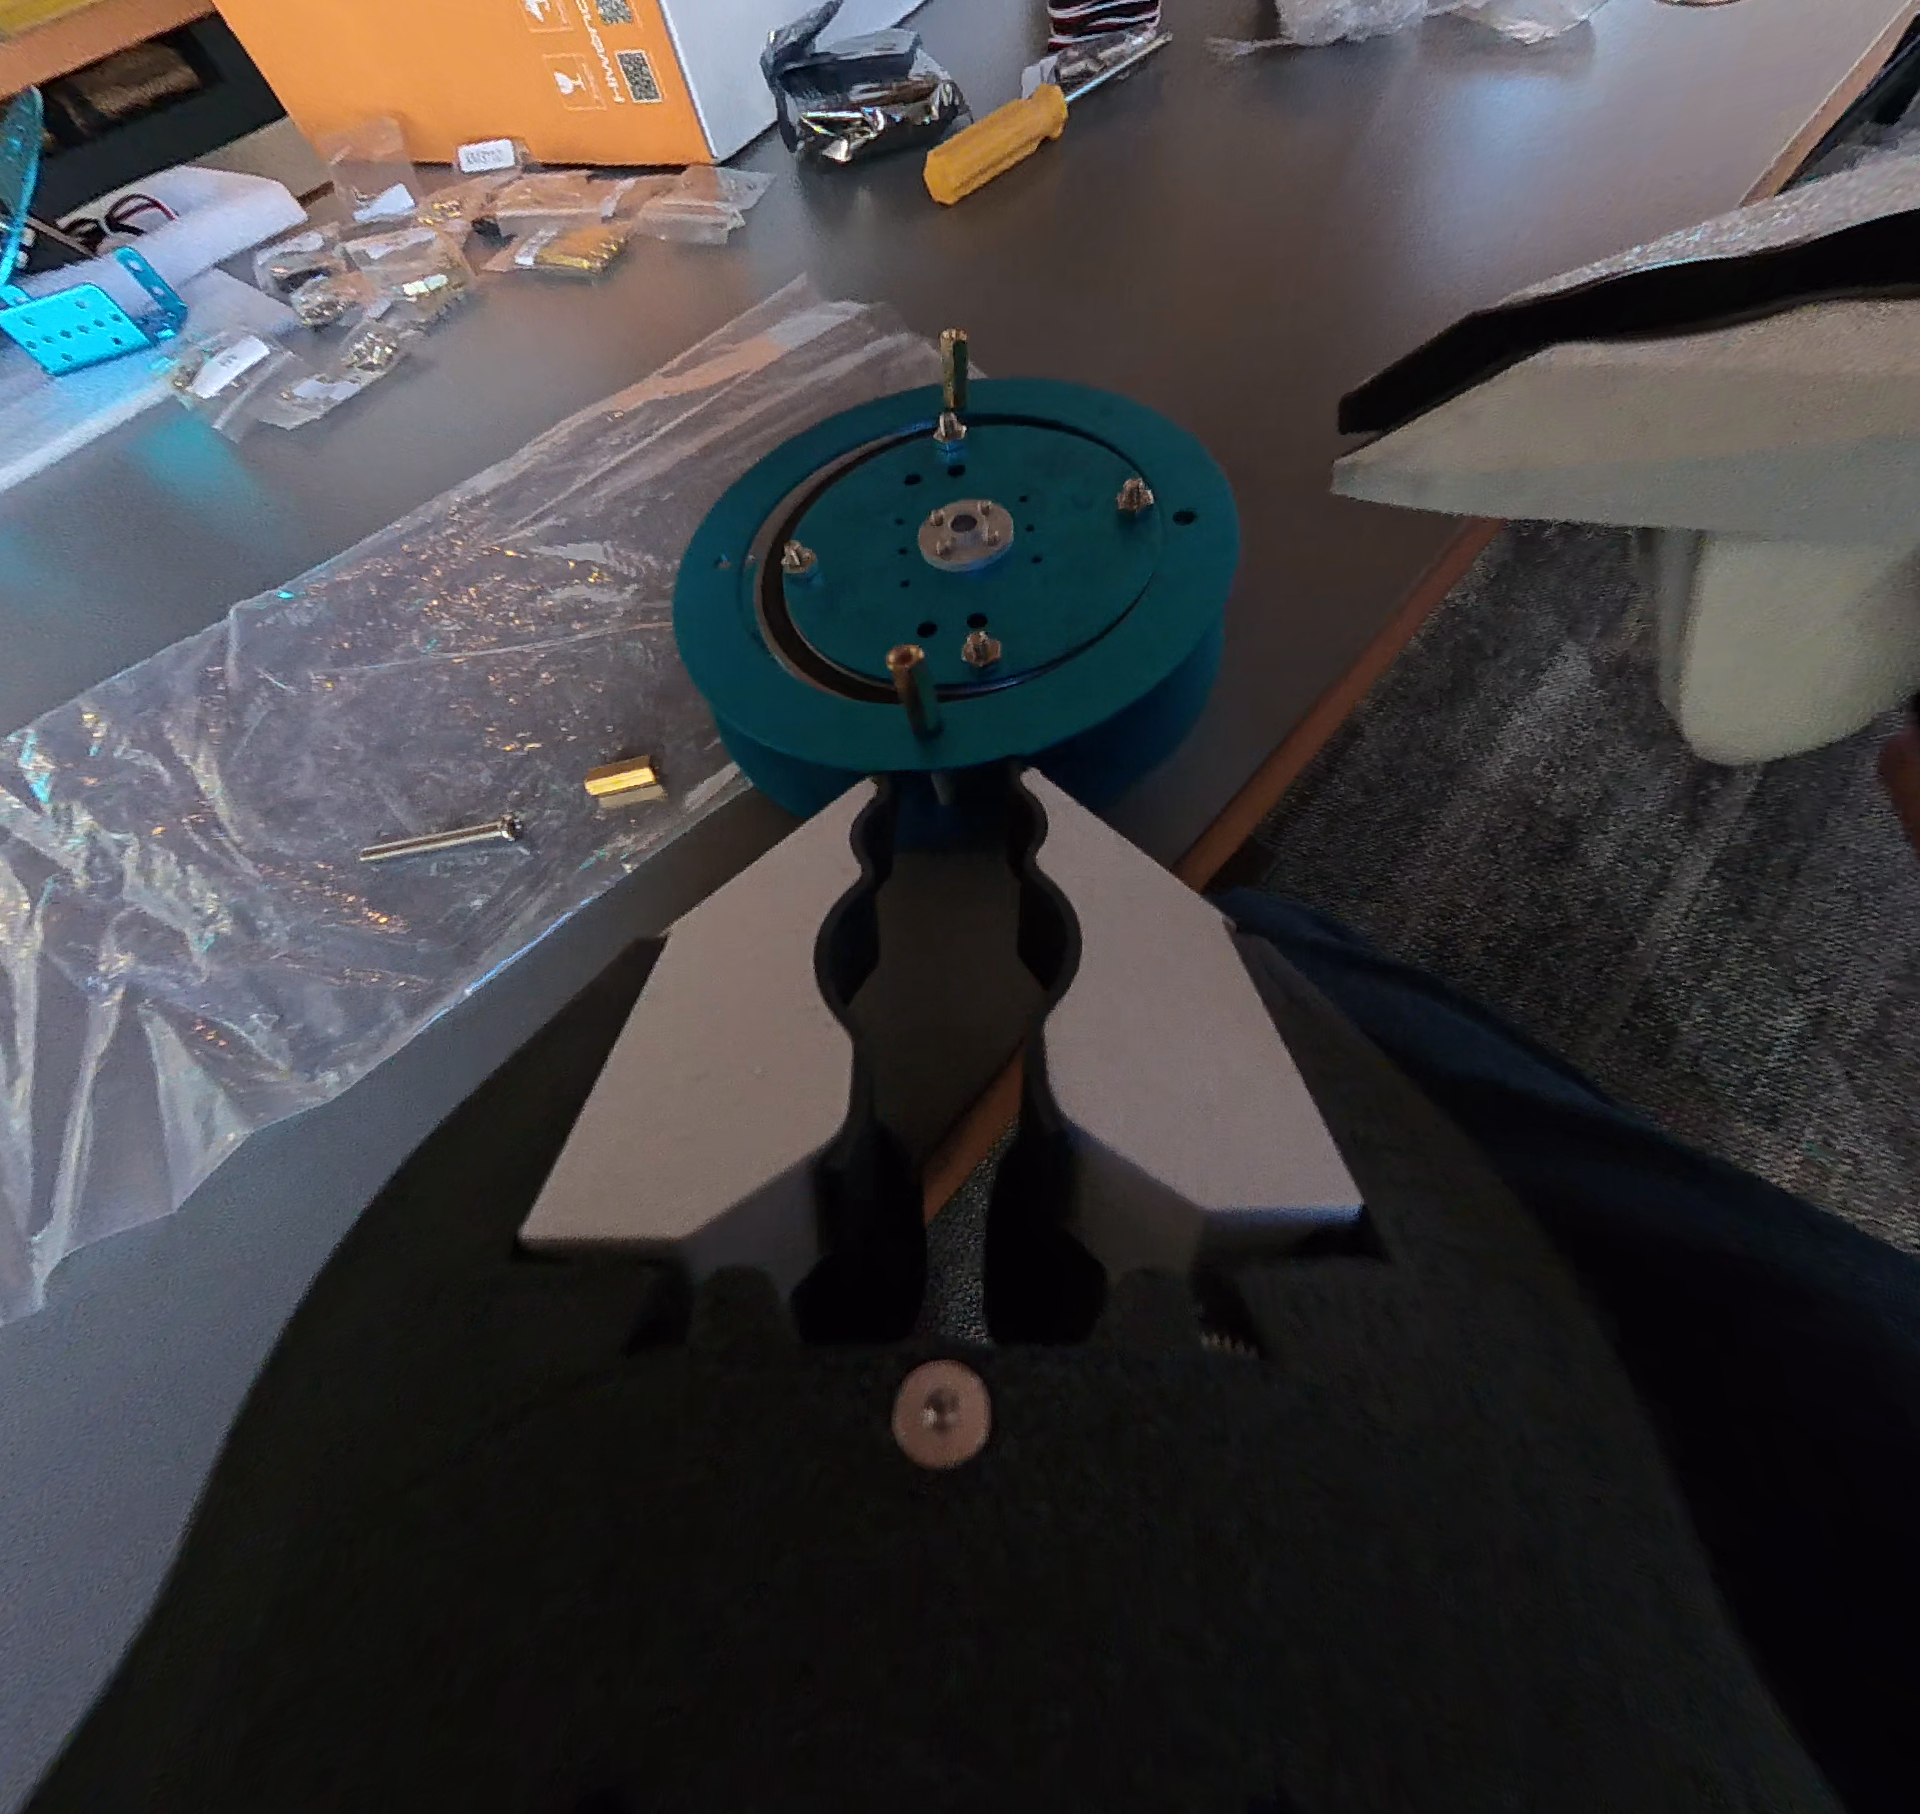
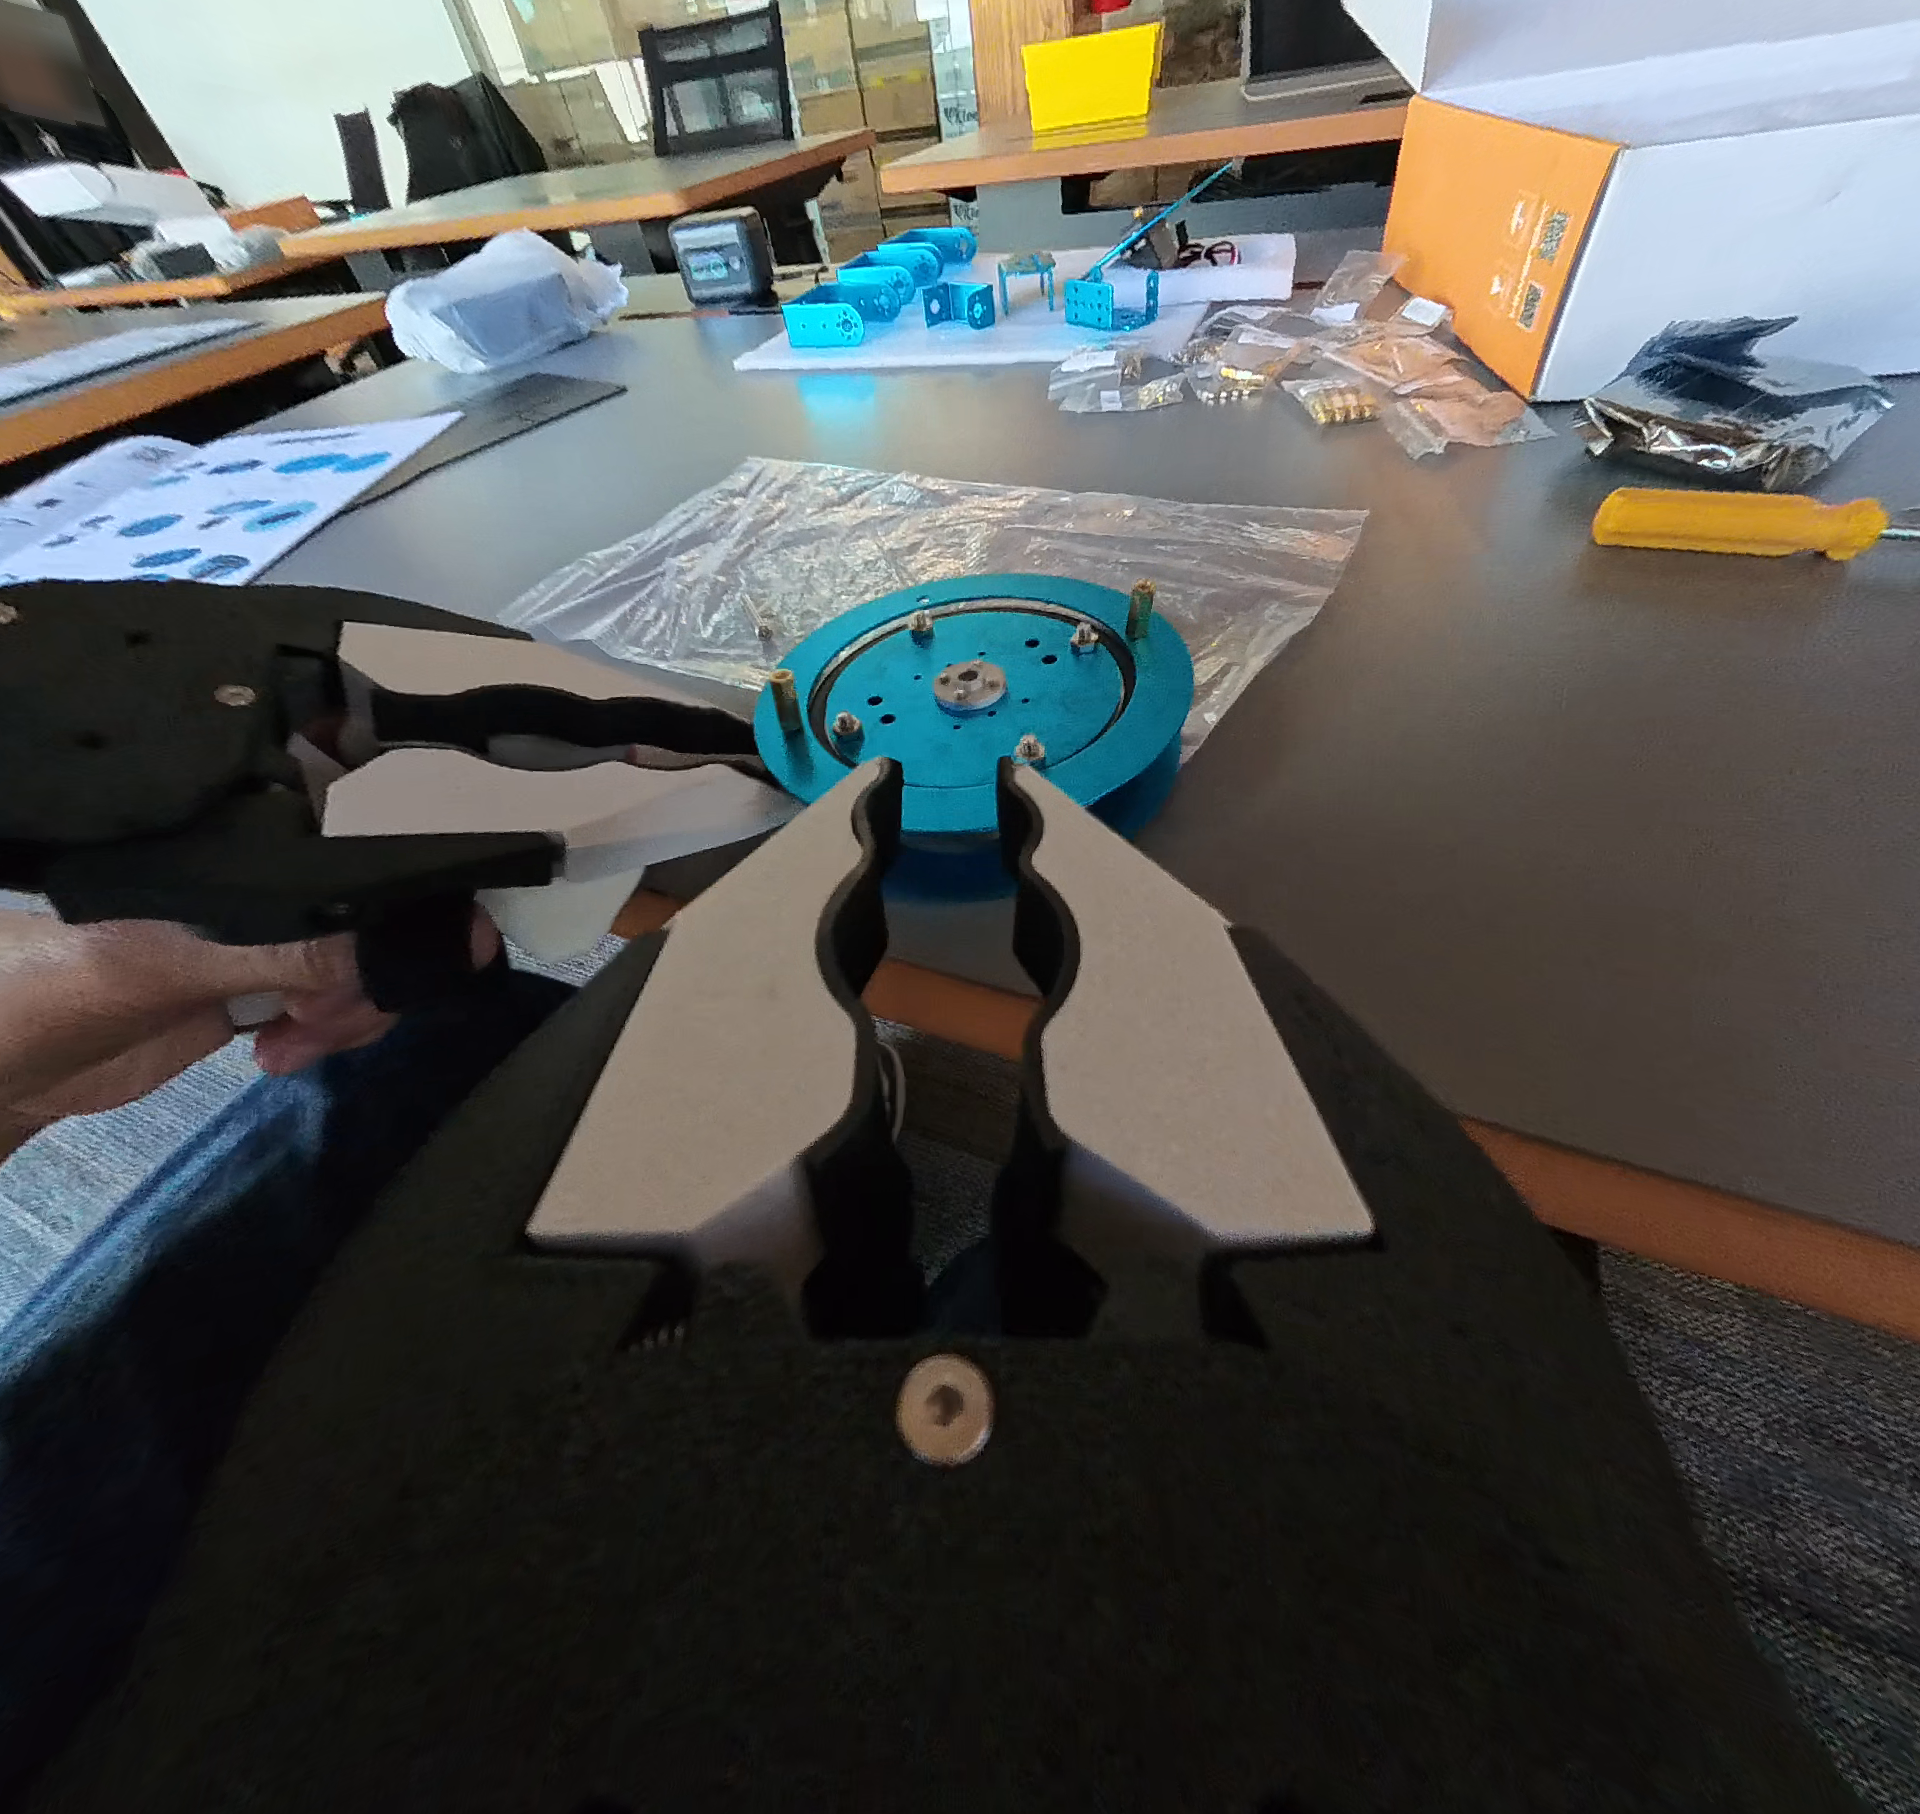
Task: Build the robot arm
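Blue round base (image 1: 956,559) flat on table (image 1: 1299,258) — brass standoffs (image 1: 954,367) upright.

Blue round base (image 1: 956,559), yellow screwdriver handle (image 2: 1735,523), orange-and-white box (image 2: 1621,237)

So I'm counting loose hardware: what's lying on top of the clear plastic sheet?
On the plastic sheet lie a long screw and brass standoff. The blue round base covers its corner; anything beneath is hidden.
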Available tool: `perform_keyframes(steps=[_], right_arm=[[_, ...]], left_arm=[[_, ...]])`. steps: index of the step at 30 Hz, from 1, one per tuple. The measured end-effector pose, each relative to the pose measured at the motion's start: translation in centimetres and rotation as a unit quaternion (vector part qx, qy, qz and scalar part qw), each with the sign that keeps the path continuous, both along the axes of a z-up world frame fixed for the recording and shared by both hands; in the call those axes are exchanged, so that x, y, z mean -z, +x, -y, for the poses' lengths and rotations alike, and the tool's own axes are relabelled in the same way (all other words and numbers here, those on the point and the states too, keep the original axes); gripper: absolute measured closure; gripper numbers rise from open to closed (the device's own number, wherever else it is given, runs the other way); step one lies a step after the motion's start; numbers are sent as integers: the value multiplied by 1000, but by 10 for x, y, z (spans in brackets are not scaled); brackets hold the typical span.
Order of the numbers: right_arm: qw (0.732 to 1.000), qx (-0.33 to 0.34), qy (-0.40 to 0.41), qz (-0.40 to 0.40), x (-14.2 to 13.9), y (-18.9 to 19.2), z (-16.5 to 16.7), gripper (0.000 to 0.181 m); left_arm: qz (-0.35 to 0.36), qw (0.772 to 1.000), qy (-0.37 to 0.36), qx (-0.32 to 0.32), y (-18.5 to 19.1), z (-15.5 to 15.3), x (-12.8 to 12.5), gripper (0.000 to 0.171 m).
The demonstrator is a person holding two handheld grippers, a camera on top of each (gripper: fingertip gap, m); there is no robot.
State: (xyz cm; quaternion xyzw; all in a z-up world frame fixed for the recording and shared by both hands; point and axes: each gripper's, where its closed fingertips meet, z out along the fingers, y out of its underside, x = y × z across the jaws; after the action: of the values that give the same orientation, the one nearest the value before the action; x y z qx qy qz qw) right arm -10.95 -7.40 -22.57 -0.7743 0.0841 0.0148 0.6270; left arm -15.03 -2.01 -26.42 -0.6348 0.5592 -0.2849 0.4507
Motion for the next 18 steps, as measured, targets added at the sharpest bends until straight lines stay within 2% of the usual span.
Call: perform_keyframes(steps=[11,15,18], right_arm=[[1000,-14,1,-4,5,1,2,168],[999,-19,-1,41,-10,13,-1,166],[997,-61,-14,48,-23,20,-12,157]], left_arm=[[31,997,48,-57,1,-6,-5,153],[36,996,56,-54,2,-6,-5,153],[39,995,69,-53,3,-6,-6,154]])
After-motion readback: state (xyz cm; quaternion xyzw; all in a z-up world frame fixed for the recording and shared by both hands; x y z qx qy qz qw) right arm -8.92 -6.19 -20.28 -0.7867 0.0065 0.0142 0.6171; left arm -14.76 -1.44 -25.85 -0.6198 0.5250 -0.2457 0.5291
